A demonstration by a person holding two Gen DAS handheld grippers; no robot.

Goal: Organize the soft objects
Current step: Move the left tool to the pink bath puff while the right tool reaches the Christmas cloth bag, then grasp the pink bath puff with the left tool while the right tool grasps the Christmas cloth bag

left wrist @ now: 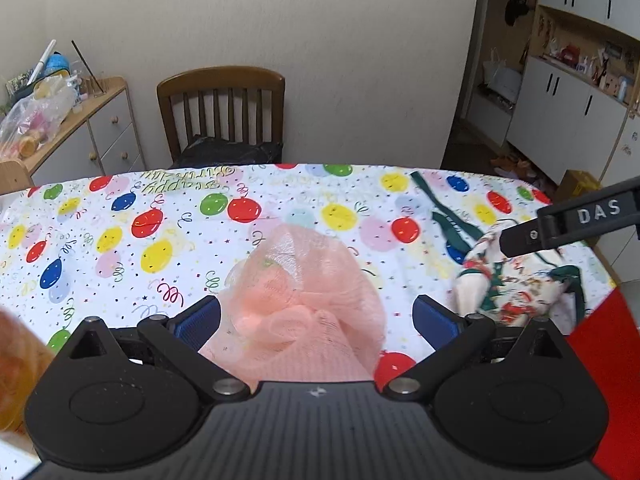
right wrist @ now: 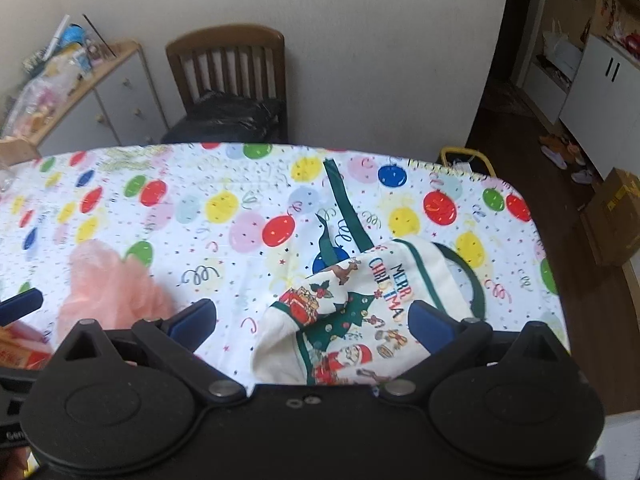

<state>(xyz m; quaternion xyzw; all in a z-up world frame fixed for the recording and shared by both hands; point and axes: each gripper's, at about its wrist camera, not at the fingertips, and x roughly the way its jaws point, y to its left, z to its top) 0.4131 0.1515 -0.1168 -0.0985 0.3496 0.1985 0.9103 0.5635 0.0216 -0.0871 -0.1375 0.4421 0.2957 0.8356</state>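
A pink mesh bath puff lies on the balloon-print tablecloth, between the spread blue pads of my left gripper, which is open around it. A crumpled white Christmas apron with green straps lies to the right, and my right gripper is open over it. In the left wrist view the apron shows at the right with a black finger of the right gripper above it. The puff also shows at the left of the right wrist view.
A wooden chair with a black bag on its seat stands behind the table's far edge. A cluttered sideboard sits at the left, white cabinets at the right. An orange box lies near the left table edge.
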